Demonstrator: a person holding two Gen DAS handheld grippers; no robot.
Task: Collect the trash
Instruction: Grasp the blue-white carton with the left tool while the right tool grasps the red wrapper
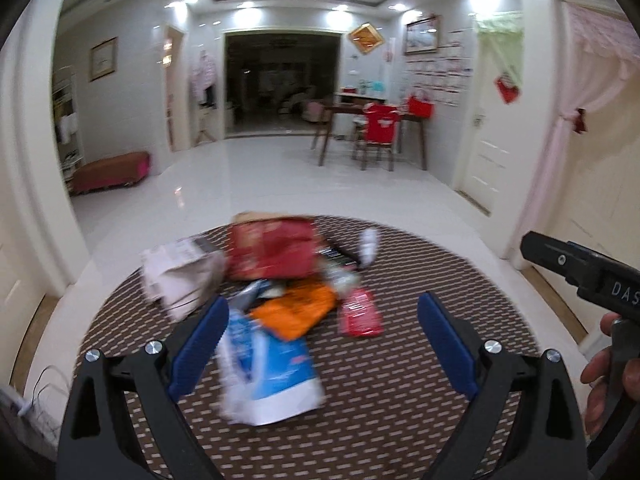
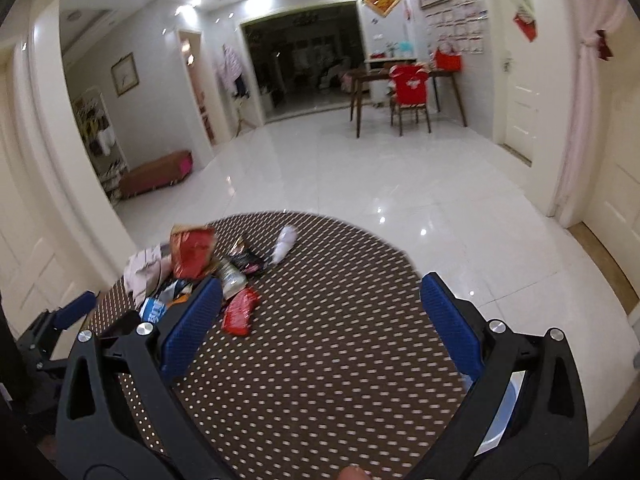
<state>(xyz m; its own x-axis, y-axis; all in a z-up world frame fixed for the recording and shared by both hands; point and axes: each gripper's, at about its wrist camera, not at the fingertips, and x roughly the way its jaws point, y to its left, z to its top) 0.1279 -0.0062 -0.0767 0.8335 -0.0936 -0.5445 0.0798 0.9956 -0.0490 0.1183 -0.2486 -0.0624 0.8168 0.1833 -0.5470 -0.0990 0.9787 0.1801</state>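
A pile of trash lies on a round table with a brown patterned cloth (image 1: 400, 380). In the left wrist view I see a blue-and-white bag (image 1: 268, 368), an orange wrapper (image 1: 298, 310), a small red packet (image 1: 360, 314), a large red bag (image 1: 272, 250), crumpled white paper (image 1: 180, 276) and a white tissue (image 1: 368, 246). My left gripper (image 1: 322, 320) is open and empty, just above the blue-and-white bag. My right gripper (image 2: 320, 300) is open and empty over the bare cloth (image 2: 340, 360), right of the red packet (image 2: 240, 312) and the large red bag (image 2: 192, 252).
The right gripper's body and the hand holding it (image 1: 608, 312) show at the right edge of the left view. The left gripper (image 2: 60, 320) shows at the left edge of the right view. Beyond the table lie a white tiled floor (image 1: 300, 176), a bench (image 1: 112, 174) and a dining table with chair (image 1: 376, 136).
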